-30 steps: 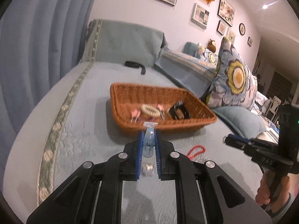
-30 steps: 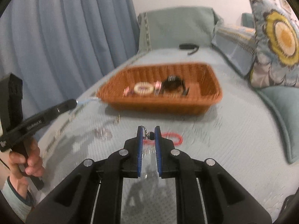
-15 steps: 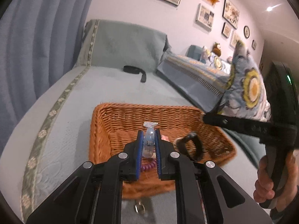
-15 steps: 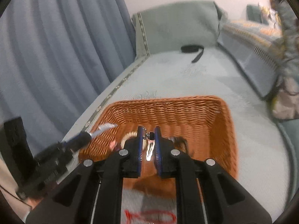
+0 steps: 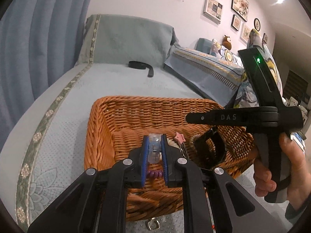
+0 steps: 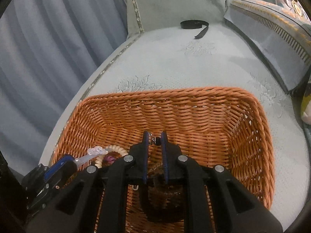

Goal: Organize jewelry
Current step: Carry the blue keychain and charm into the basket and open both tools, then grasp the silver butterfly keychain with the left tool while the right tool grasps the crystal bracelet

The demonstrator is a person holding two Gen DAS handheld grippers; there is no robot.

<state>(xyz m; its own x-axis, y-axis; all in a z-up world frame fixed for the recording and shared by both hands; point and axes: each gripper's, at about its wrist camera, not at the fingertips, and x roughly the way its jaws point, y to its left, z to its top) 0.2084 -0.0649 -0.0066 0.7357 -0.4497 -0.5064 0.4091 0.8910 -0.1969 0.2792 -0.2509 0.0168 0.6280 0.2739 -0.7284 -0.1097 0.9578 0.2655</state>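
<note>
Blue curtains (image 5: 38,38) flank a pale-blue bed (image 5: 116,81) under framed pictures (image 5: 212,8) on the wall

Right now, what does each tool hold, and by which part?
Left tool: clear hair clip, pinched at its body. Right tool: small earring, gripped near its dark bead.

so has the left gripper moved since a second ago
Yes. The left gripper, shut on the clear hair clip, moved forward over the wicker basket.

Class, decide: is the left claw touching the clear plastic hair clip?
Touching. The left wrist view shows the left claw with both blue fingers pressed against the clear plastic hair clip above the woven wicker basket.
</note>
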